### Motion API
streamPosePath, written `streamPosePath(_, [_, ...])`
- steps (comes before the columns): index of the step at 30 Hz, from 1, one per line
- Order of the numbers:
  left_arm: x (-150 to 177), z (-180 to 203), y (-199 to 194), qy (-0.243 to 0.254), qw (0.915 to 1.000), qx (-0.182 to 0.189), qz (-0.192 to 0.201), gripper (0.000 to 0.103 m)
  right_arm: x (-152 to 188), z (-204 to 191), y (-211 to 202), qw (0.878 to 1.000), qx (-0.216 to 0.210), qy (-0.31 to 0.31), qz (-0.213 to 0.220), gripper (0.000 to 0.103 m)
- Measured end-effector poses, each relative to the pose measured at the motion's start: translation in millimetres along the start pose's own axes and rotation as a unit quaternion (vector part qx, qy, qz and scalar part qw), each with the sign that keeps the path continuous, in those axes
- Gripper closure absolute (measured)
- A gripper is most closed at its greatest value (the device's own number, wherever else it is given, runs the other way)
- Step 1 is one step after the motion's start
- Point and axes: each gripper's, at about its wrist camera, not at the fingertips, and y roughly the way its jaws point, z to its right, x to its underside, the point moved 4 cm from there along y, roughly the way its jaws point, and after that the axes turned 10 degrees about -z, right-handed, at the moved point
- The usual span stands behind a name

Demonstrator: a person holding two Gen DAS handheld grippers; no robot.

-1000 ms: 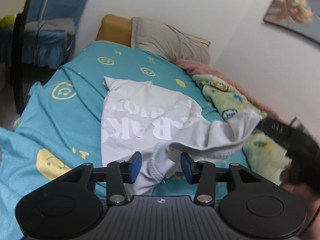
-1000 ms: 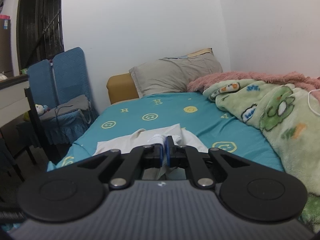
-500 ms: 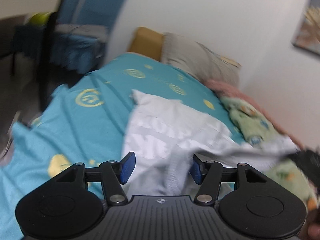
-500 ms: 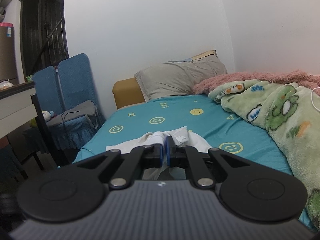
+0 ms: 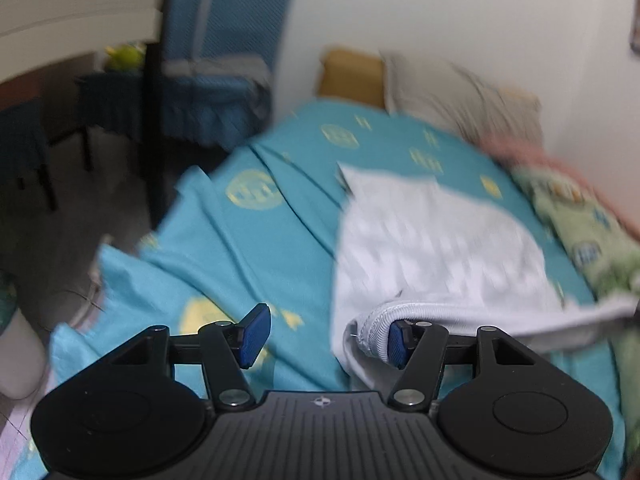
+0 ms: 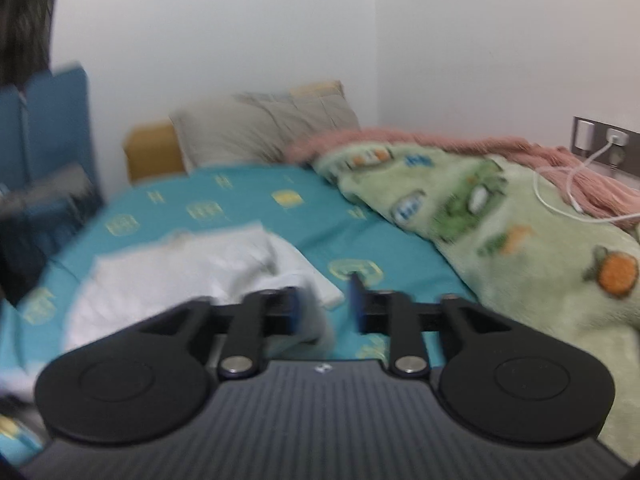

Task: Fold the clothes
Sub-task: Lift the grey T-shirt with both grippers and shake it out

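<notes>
Your left claw has just been opening; the white shirt's ribbed hem drapes over its right pad, seemingly unpinched. Your right claw has just sprung apart, the shirt lying loose on the bed.

White shirt on a teal sheet with yellow smileys.
</notes>
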Motion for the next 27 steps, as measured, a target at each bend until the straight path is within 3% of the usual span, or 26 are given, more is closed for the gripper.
streamPosePath(2, [-7.7, -5.5, -8.9, -0.021, 0.9992, -0.001, 0.034, 0.041, 4.9, 3.2, 4.4, 1.0, 0.004, 0.007, -0.008, 0.037])
streamPosePath(3, [-11.9, -6.5, -14.7, -0.029, 0.9982, 0.002, 0.051, 0.041, 5.2, 5.2, 2.5, 1.0, 0.001, 0.014, -0.006, 0.035])
streamPosePath(7, [-25.6, -1.6, -44.4, -0.041, 0.9917, 0.004, 0.122, 0.041, -9.2, 17.7, -24.0, 0.998, -0.03, 0.053, 0.029, 0.035])
streamPosePath(11, [-42.1, 4.2, -92.1, -0.052, 0.9794, 0.036, 0.192, 0.041, -48.5, 36.7, -77.4, 0.987, -0.076, 0.106, 0.091, 0.034])
streamPosePath(15, [-77.9, 20.6, -158.4, -0.025, 0.9646, 0.05, 0.258, 0.041, -92.8, 46.2, -136.2, 0.978, -0.098, 0.101, 0.154, 0.034])
streamPosePath(21, [-144.9, 46.4, -279.9, -0.011, 0.9424, 0.064, 0.328, 0.044, -167.5, 58.7, -219.1, 0.965, -0.13, 0.088, 0.211, 0.034])
streamPosePath(27, [-181.7, 64.5, -416.8, 0.003, 0.9157, 0.062, 0.397, 0.048, -224.1, 71.5, -346.0, 0.944, -0.156, 0.078, 0.279, 0.034])
